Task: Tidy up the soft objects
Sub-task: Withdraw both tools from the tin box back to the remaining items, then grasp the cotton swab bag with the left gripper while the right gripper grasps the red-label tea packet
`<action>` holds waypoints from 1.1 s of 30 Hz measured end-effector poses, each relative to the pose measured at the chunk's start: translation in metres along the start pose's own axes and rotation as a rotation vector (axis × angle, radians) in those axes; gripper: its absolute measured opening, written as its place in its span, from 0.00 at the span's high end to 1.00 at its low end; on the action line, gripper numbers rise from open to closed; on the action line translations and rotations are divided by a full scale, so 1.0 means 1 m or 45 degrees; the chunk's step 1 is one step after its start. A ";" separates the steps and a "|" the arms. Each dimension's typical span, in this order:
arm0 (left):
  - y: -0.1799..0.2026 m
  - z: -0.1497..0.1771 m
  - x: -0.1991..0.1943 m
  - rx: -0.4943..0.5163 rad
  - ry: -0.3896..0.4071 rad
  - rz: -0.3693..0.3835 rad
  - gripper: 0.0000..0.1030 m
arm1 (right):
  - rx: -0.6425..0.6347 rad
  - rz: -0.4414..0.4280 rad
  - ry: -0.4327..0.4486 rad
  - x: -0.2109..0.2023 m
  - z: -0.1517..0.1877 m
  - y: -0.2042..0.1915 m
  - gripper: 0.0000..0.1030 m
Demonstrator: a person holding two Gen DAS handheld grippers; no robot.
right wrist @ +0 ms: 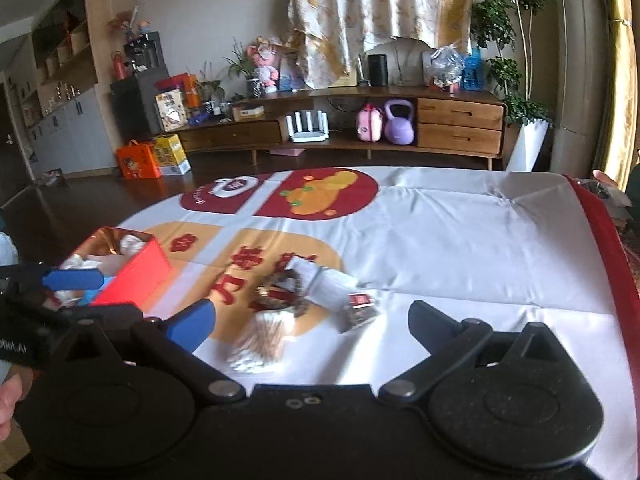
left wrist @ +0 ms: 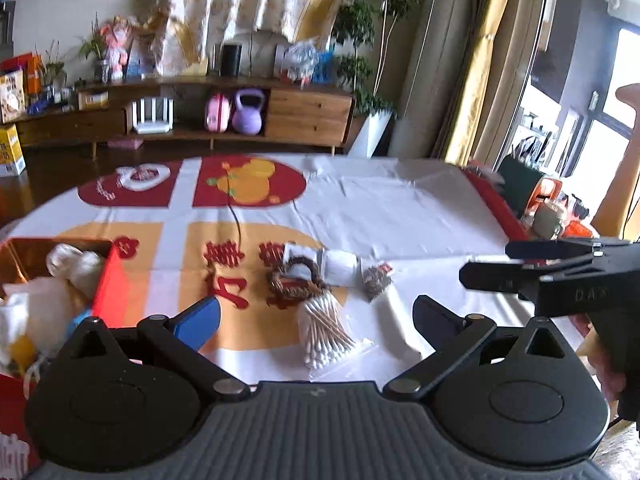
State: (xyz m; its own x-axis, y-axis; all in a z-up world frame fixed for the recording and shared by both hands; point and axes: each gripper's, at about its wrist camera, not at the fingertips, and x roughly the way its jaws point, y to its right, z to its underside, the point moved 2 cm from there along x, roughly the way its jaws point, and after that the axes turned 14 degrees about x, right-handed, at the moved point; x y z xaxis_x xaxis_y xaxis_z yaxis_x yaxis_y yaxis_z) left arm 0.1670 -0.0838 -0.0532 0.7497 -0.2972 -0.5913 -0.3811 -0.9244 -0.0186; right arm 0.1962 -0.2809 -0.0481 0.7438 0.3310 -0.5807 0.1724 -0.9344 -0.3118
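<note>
A clear bag of cotton swabs [left wrist: 326, 330] lies on the printed tablecloth [left wrist: 400, 208] right in front of my left gripper [left wrist: 316, 314], which is open and empty. Beyond it lie a brown wreath-like ring [left wrist: 298, 280], a white packet [left wrist: 340, 266] and a small dark sachet [left wrist: 376, 278]. A red box [left wrist: 110, 284] at the left holds white soft items [left wrist: 60, 280]. My right gripper [right wrist: 310, 320] is open and empty above the blurred swab bag [right wrist: 260, 344]; the box [right wrist: 136, 274] is to its left. The right gripper also shows in the left wrist view [left wrist: 486, 260].
A red table edge [right wrist: 608, 240] runs along the right. Cluttered items [left wrist: 552, 208] sit beyond it. A wooden sideboard [right wrist: 360, 128] with a purple kettlebell [right wrist: 398, 122] stands across the dark floor. My left gripper's blue finger [right wrist: 74, 278] reaches over the box.
</note>
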 end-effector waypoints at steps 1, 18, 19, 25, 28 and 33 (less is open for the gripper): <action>0.002 0.000 0.008 0.000 -0.019 0.007 0.00 | 0.001 0.009 -0.006 0.005 -0.001 0.004 0.01; 0.028 0.008 0.090 0.011 -0.163 0.028 0.00 | -0.028 0.072 -0.122 0.076 -0.010 0.026 0.08; 0.028 0.009 0.093 0.007 -0.166 0.031 0.00 | -0.037 0.073 -0.133 0.082 -0.010 0.025 0.09; 0.029 0.012 0.118 0.009 -0.207 -0.001 0.00 | -0.086 0.104 -0.198 0.116 -0.008 0.024 0.17; 0.030 0.016 0.129 0.026 -0.230 -0.029 0.00 | -0.095 0.117 -0.220 0.130 -0.006 0.024 0.19; 0.028 0.022 0.142 0.029 -0.254 -0.049 0.00 | -0.099 0.141 -0.241 0.149 -0.006 0.024 0.25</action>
State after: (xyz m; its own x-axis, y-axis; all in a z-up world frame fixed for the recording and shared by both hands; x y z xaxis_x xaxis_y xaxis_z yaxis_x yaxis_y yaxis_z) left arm 0.2506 -0.1469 -0.1551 0.6428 -0.2060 -0.7378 -0.3678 -0.9279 -0.0613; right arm 0.3152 -0.2550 -0.1383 0.6278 0.2381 -0.7411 0.1514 -0.9712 -0.1838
